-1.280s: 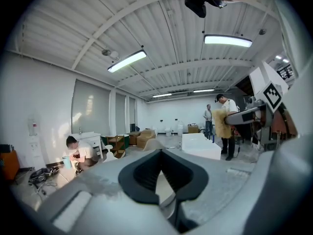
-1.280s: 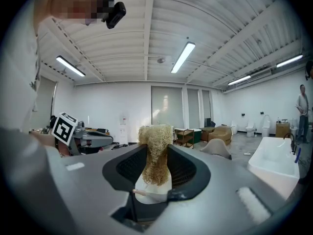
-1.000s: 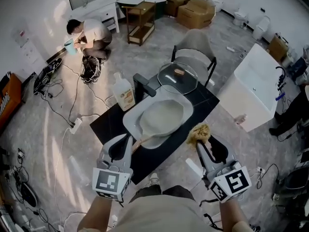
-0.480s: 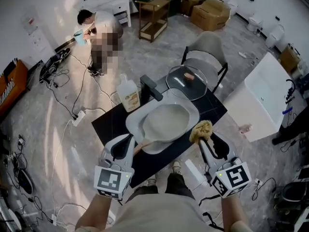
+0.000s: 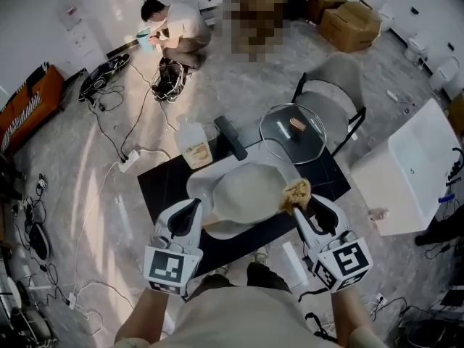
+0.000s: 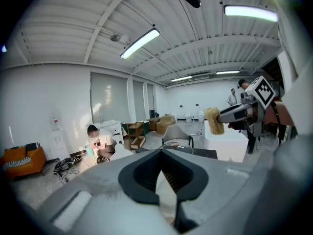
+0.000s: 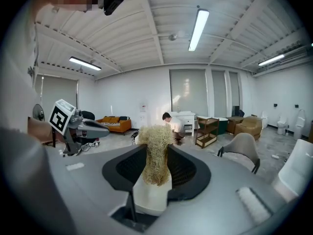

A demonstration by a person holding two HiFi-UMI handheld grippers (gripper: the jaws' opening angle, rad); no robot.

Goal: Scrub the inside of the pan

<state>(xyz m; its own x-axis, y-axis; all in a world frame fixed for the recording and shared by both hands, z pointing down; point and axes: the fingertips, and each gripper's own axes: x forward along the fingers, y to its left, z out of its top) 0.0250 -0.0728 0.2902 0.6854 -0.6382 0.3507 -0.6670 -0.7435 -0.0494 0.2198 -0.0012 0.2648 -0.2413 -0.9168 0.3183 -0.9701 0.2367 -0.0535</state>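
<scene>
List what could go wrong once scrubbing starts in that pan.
The scrubber sticks far out of the right hand-held gripper; hard strokes may tug it loose. The glass lid and bottle stand close beside the pan; if the pan slides, it may knock them.

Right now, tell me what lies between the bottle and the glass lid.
In the head view, the pan's black handle lies between the bottle and the glass lid.
</scene>
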